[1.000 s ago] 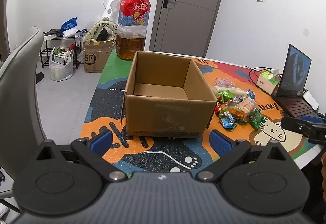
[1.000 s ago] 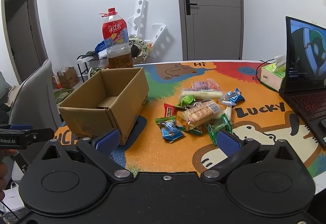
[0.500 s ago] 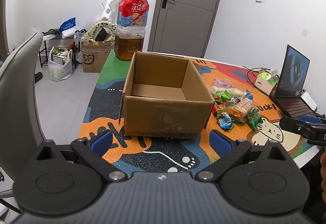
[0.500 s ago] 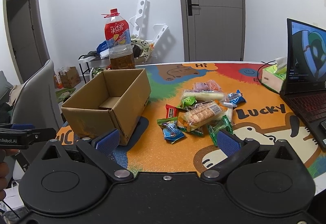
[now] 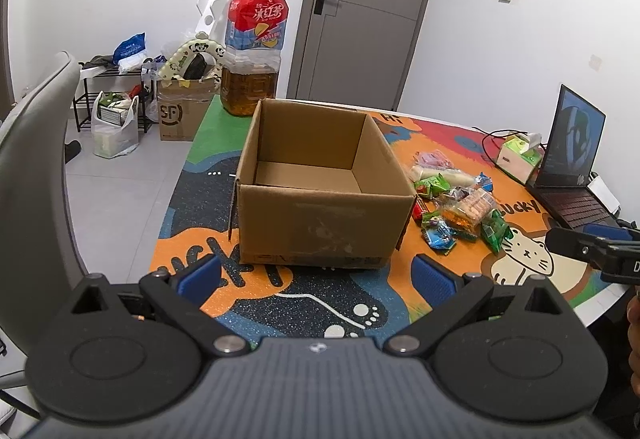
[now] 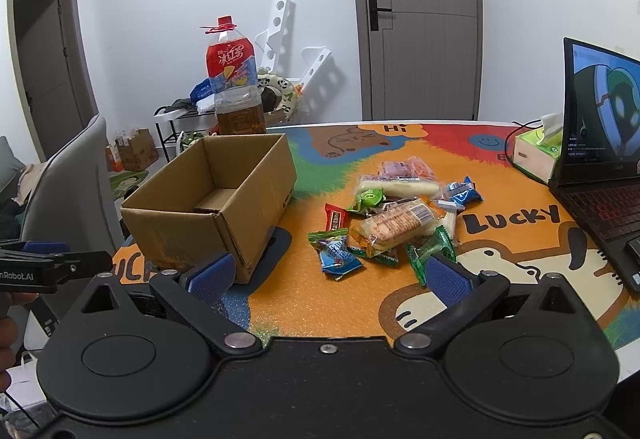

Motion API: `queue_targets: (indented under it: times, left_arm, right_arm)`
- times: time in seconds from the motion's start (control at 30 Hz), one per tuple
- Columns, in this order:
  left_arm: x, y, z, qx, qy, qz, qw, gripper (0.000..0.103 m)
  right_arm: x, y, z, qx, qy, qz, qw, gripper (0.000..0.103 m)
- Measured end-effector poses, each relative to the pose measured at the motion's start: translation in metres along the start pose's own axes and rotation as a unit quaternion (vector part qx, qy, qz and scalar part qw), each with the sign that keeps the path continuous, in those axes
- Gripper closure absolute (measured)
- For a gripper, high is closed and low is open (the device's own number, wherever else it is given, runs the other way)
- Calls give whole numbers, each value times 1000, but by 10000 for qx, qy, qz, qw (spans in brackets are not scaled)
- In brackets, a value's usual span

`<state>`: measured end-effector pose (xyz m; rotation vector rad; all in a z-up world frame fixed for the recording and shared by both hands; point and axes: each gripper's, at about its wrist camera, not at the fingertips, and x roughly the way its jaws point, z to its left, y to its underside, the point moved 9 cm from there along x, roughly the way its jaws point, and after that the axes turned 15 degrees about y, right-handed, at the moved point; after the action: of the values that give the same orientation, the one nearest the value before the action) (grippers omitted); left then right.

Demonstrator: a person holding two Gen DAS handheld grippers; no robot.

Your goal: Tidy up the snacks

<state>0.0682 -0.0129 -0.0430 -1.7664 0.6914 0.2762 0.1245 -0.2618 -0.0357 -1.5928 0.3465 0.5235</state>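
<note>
A bright cartoon mat covers the table, with a grey door and white walls behind. From the left wrist view, the left gripper hangs spread and empty at the near edge, facing the near wall of the open box, whose floor shows bare. The snacks lie to the right of the box, just beside it — off this gripper's line. The right gripper juts in at the far right.

From the right wrist view, the same mat runs out to a laptop on the right. The right gripper is spread, holding nothing, and the snacks sit straight ahead of it, near — the box is to their left. The right hand looks the nearer one for a first pick, probably the blue packet at the pile's near edge.
</note>
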Motion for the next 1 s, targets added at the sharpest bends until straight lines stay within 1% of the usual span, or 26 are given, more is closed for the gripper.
queue_targets:
  times: [0.6,1.0]
  left_arm:
    - [0,3,0,11,-12,27,10000,2]
    - [8,4,-3,74,-51,136,9999,2]
  right_arm:
    - [-1,3,0,-34,-25,11,10000,0]
    - [7,8,-4,-3,-9,85,10000,0]
